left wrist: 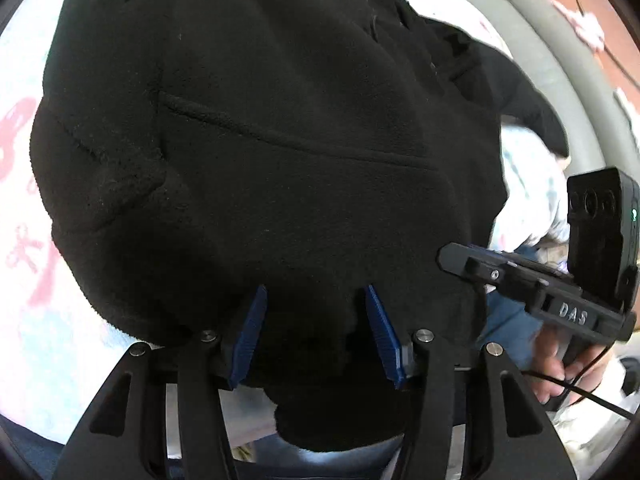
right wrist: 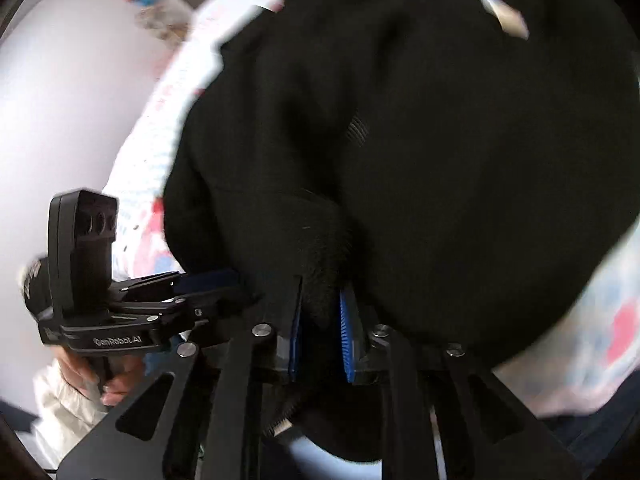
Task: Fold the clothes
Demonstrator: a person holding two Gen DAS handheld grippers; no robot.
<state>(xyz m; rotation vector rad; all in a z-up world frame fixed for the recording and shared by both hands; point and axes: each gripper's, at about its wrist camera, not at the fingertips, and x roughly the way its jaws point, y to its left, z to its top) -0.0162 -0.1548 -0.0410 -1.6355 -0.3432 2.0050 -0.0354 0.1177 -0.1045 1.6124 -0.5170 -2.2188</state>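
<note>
A black fleece garment [left wrist: 280,140] fills the left wrist view, spread over a patterned sheet, with a seam line across its middle. My left gripper [left wrist: 316,292] holds its near edge: a thick bunch of fleece sits between the blue pads [left wrist: 252,328] and hangs below them. In the right wrist view the same garment [right wrist: 440,140] is blurred. My right gripper [right wrist: 322,288] is shut on a fold of it, the pads close together. Each gripper shows in the other's view: the right gripper [left wrist: 444,258] at the garment's right side, the left gripper [right wrist: 240,284] at its left side.
The white sheet [left wrist: 40,240] with pink and blue print lies under the garment and shows again as the sheet [right wrist: 600,320]. A grey curved rim [left wrist: 560,60] runs at the far right. A person's hand [left wrist: 560,364] and hand [right wrist: 116,384] grip the handles; blue jeans [left wrist: 504,320] are close below.
</note>
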